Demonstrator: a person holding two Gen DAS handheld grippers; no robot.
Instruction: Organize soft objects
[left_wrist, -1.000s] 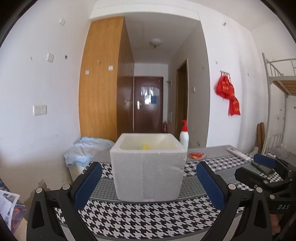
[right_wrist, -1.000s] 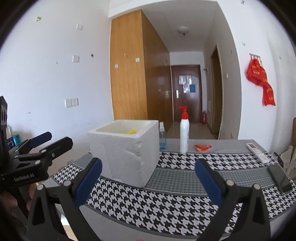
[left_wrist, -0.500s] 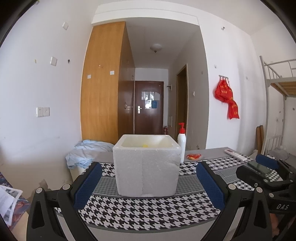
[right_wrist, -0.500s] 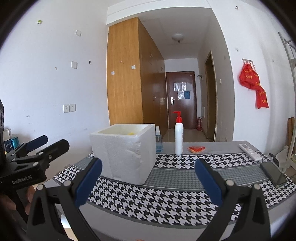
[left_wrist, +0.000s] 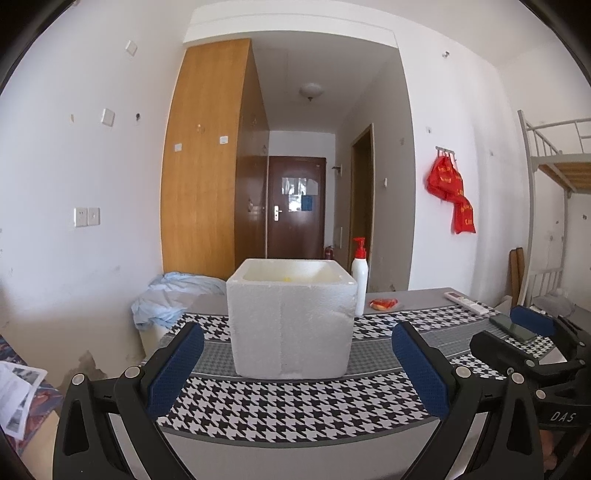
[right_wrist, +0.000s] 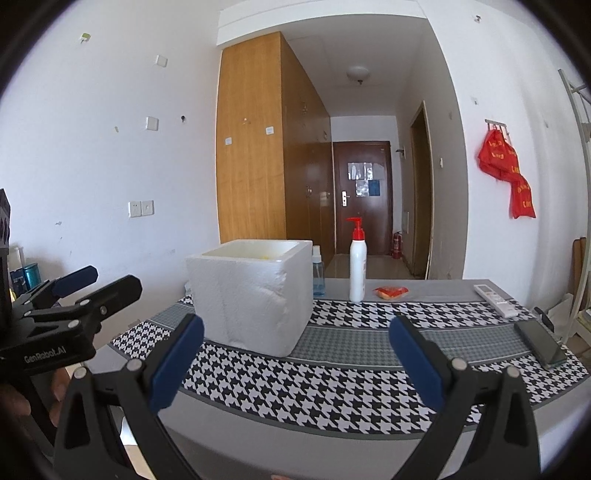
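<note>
Left gripper (left_wrist: 295, 363): jaws spread wide, empty, held level short of the table's near edge. Right gripper (right_wrist: 295, 363): likewise parted, nothing between its pads, beside and to the right of the left. Foam box (left_wrist: 291, 317): white, open-topped, roughly cubic with no marked long axis, standing upright on the houndstooth cloth (left_wrist: 295, 402); dead ahead of the left gripper, ahead and left of the right, so the left sits nearer by judgement. Yellow soft item (left_wrist: 285, 279): only a sliver visible inside the box, over the rim; shape cannot be told. Orange packet (left_wrist: 383, 303): small, flat, crinkled, lying right of the pump bottle (left_wrist: 359, 277), well beyond both grippers
</note>
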